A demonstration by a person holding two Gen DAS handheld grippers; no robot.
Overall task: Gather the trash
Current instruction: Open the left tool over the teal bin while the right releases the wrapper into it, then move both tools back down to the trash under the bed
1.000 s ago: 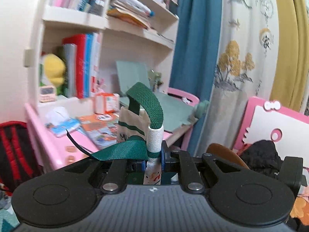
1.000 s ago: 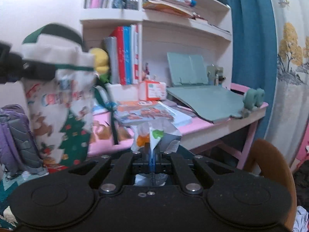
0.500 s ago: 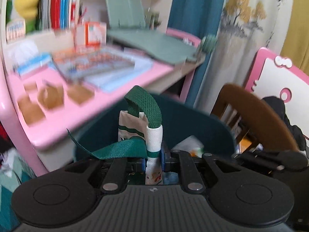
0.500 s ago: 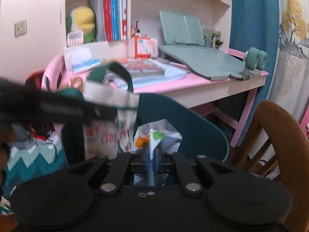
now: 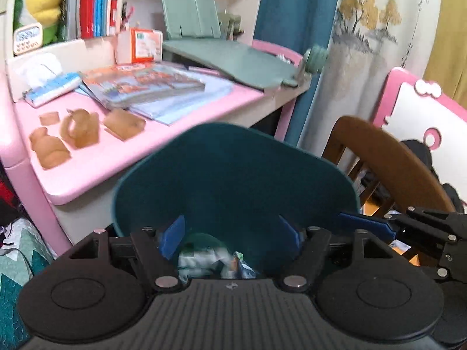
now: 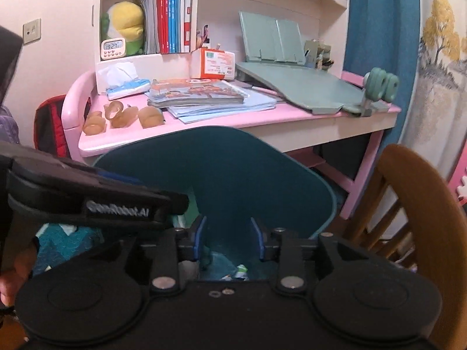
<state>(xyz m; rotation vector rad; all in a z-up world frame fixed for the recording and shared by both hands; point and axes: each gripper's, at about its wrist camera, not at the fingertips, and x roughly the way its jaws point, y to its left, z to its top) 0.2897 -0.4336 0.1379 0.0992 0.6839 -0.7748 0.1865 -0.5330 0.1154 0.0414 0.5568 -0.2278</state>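
Observation:
A dark teal bin (image 5: 233, 175) stands in front of the pink desk; it also shows in the right wrist view (image 6: 233, 169). My left gripper (image 5: 232, 233) is open over the bin's mouth, and crumpled wrappers and the printed bag (image 5: 210, 262) lie inside below it. My right gripper (image 6: 227, 233) is open and empty above the bin, with bits of trash (image 6: 233, 271) at the bottom. The right gripper's arm (image 5: 408, 230) shows at the right of the left wrist view. The left gripper's body (image 6: 87, 201) crosses the left of the right wrist view.
A pink desk (image 6: 204, 125) behind the bin holds books (image 6: 198, 93), a tissue pack (image 6: 125, 87), tape rolls (image 6: 122, 118) and a green book stand (image 6: 292, 81). A brown wooden chair (image 6: 414, 204) stands at the right. A red backpack (image 6: 49, 128) sits left of the desk.
Both grippers have opened over the bin. The green-handled bag has left my left gripper and the wrapper has left my right gripper; both now lie in the bin.

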